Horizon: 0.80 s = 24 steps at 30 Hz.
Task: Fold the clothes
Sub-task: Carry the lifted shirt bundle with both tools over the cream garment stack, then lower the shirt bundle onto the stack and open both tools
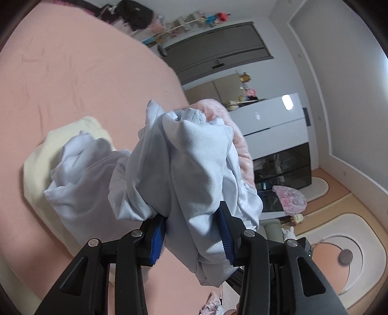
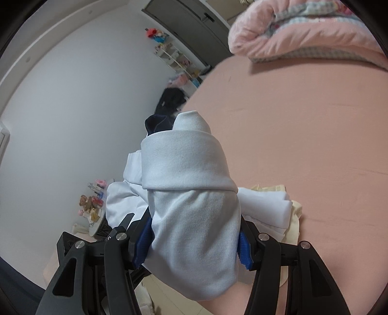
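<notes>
A pale blue garment (image 1: 184, 164) is bunched up and held above the pink bed (image 1: 72, 80). My left gripper (image 1: 191, 232) is shut on a thick wad of it, the blue pads pressed into the cloth. The rest of the garment trails left onto a cream folded cloth (image 1: 38, 164). In the right wrist view my right gripper (image 2: 194, 242) is shut on another part of the pale blue garment (image 2: 191, 193), which wraps over the fingers and hides their tips. A white cloth (image 2: 266, 206) and a cream cloth (image 2: 295, 218) lie just beyond it on the bed (image 2: 303, 121).
A pink quilt (image 2: 303, 31) is heaped at the far side of the bed. A dark bag (image 1: 135, 14) sits by the bed's far corner. Beyond the bed edge stand a white cabinet (image 1: 274, 118), a dark glass unit (image 1: 283, 169) and floor mats (image 1: 339, 244).
</notes>
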Each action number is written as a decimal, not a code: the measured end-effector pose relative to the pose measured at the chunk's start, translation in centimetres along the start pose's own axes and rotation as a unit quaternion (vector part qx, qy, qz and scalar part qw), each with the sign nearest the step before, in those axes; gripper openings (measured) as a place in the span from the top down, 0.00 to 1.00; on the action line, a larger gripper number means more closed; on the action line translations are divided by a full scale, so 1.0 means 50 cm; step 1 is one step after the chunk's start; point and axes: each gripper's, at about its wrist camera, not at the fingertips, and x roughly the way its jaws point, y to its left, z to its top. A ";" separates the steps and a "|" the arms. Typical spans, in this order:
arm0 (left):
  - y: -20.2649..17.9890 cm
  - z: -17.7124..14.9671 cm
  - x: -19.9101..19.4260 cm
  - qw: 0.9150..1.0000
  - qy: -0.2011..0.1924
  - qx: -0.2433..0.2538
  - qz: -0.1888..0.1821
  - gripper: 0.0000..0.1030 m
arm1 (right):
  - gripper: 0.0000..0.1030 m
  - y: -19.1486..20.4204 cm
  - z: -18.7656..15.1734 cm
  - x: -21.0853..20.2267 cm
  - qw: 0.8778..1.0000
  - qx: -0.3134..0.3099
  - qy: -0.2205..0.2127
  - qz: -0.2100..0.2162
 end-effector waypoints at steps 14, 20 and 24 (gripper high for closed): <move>0.127 -0.027 0.034 0.997 0.004 -0.064 0.037 0.64 | 0.43 -0.104 -0.034 0.113 0.997 0.045 0.066 -0.013; 0.133 -0.032 0.034 0.997 0.008 -0.061 0.038 0.62 | 0.41 -0.119 -0.033 0.125 0.997 0.047 0.066 -0.013; 0.114 -0.033 0.025 0.997 0.010 -0.038 0.059 0.55 | 0.40 -0.147 -0.045 0.128 0.995 0.083 0.062 0.004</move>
